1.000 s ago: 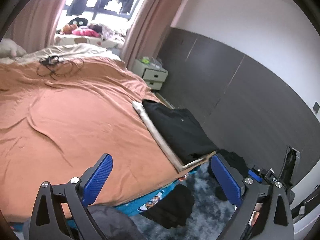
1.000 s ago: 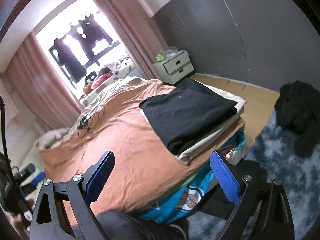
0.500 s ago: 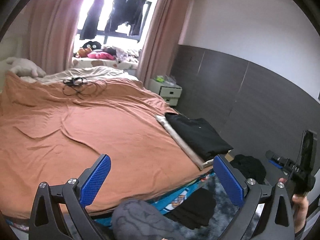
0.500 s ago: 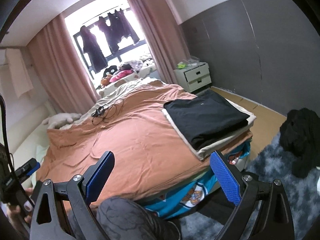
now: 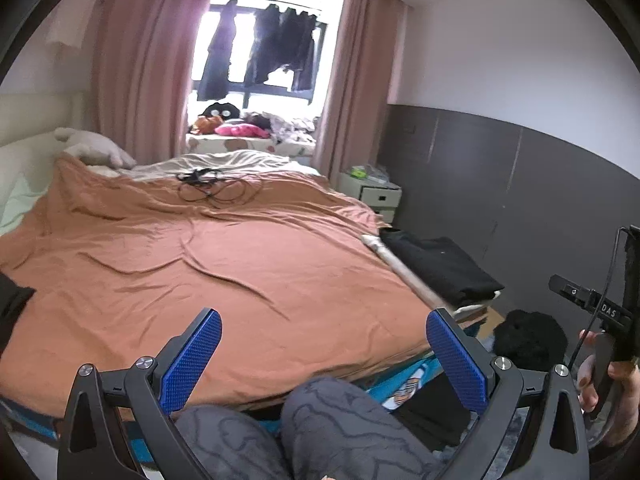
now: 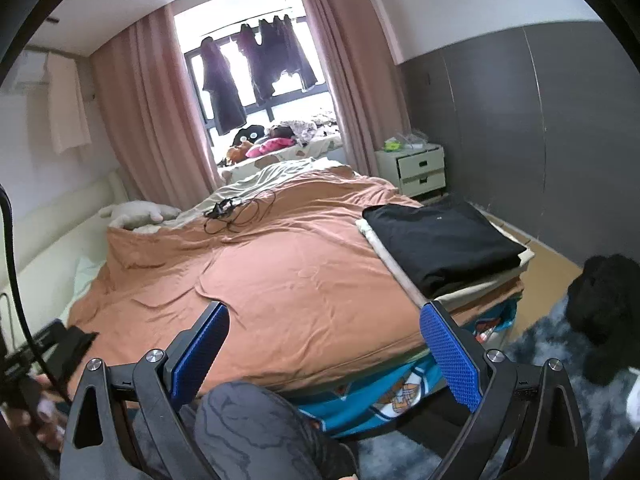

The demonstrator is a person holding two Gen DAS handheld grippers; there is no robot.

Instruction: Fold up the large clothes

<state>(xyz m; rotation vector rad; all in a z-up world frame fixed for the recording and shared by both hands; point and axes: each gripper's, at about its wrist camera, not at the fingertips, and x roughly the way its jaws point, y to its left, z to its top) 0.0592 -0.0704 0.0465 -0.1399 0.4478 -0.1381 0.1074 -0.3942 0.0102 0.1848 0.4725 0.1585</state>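
A folded black garment [image 6: 440, 240] lies on a folded cream one [image 6: 476, 290] at the right corner of the bed; the stack also shows in the left wrist view [image 5: 444, 268]. A crumpled black garment [image 6: 604, 296] lies on the floor rug to the right, and shows in the left wrist view [image 5: 528, 338]. My left gripper [image 5: 324, 356] is open and empty, held above the person's knees at the foot of the bed. My right gripper [image 6: 324, 348] is open and empty at the same place, well short of the stack.
The bed carries a rumpled orange cover [image 5: 220, 264] with a tangle of black cables [image 5: 208, 188] near the far end. A white nightstand [image 6: 420, 170] stands by the grey wall. A blue-grey rug [image 6: 560, 360] covers the floor. The person's knees [image 5: 320, 420] are below the grippers.
Both grippers have pulled back and tilted up from the bed's right corner; the stack now sits farther away and more of the room shows. Both stayed open.
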